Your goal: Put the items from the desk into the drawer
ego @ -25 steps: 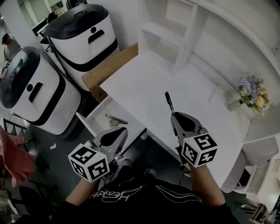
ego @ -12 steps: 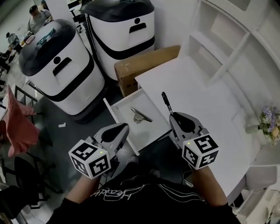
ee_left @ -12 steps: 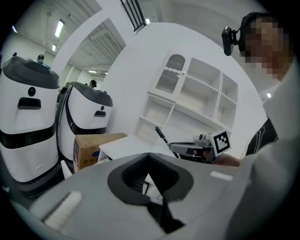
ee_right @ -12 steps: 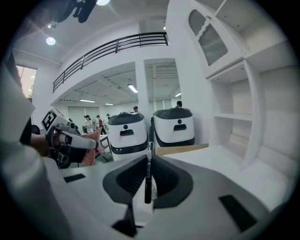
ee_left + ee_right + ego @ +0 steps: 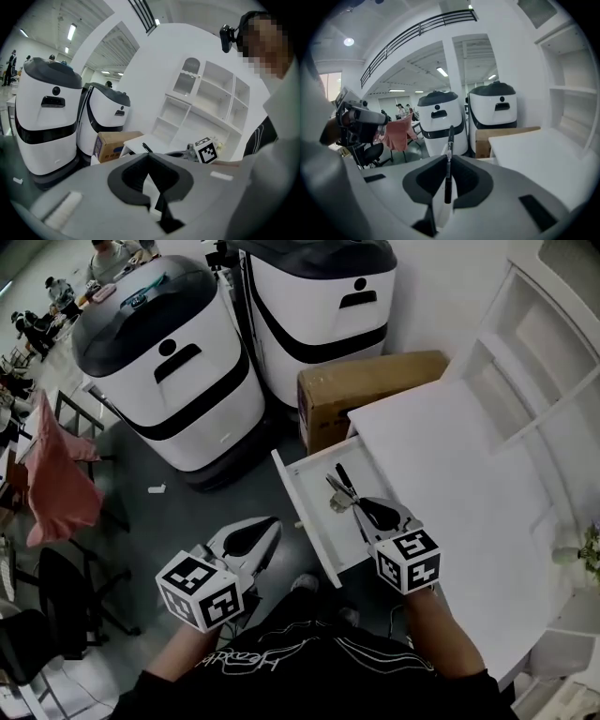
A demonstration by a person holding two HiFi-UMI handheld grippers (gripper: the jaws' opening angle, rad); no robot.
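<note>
The right hand-held gripper (image 5: 356, 506) is clamping a black pen (image 5: 342, 478) lengthwise, tip pointing away, and is seemingly hovering right above the open drawer (image 5: 309, 495).

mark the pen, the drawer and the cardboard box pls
pen (image 5: 449, 159), right gripper view, middle of the barrel
drawer (image 5: 317, 512), head view, bare floor inside
cardboard box (image 5: 370, 381), head view, top face
</note>
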